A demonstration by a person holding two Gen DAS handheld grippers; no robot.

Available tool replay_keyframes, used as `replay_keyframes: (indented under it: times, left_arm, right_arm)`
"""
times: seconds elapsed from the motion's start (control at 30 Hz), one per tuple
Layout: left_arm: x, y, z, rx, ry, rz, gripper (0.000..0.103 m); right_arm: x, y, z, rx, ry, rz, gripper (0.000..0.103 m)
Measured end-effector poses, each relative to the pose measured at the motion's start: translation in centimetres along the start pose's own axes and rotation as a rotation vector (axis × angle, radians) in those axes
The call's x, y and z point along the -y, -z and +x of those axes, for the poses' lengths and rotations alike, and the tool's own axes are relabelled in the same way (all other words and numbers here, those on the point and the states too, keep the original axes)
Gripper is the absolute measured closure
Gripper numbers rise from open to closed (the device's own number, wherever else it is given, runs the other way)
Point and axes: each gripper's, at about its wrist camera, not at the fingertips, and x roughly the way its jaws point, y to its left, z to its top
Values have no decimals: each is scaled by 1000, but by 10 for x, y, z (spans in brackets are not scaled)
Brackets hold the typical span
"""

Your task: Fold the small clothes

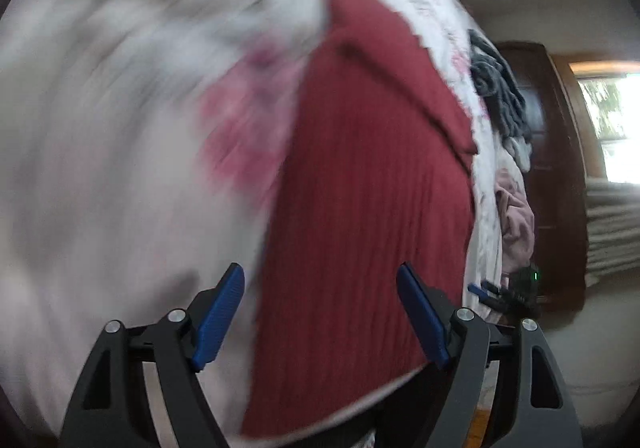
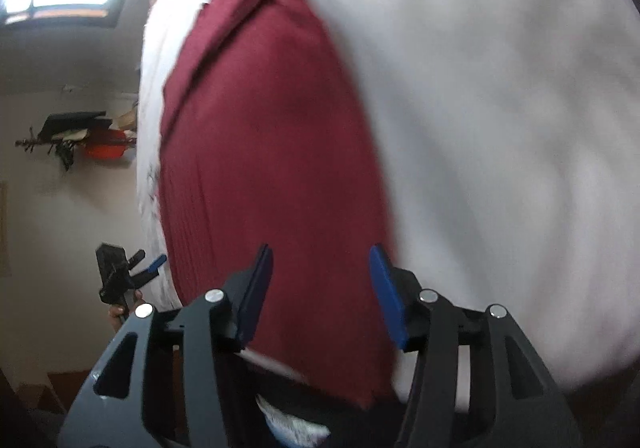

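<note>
A dark red ribbed garment lies folded on a white sheet with pink print. My left gripper hovers over the garment's near part, open, nothing between its blue pads. In the right wrist view the same red garment stretches away from my right gripper, which is open above its near end. The other gripper shows at the left beside the sheet's edge, and the right gripper shows at the right in the left wrist view. Both views are blurred by motion.
A pile of grey and pink clothes lies at the far edge of the sheet. A dark wooden door and a bright window stand beyond. A wall shelf with objects hangs at the left.
</note>
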Motion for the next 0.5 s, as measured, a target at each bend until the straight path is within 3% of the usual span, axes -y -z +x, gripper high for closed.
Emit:
replay_keyframes:
  times: [0.2,0.5]
  left_arm:
    - [-24,52,13,-75,25,-39,24]
    - [-16,80,33,-154,77,-64,24]
  right_arm:
    - [38,52,-4,-23,-43,118,51]
    - [22,64,10,-104,-42,61,51]
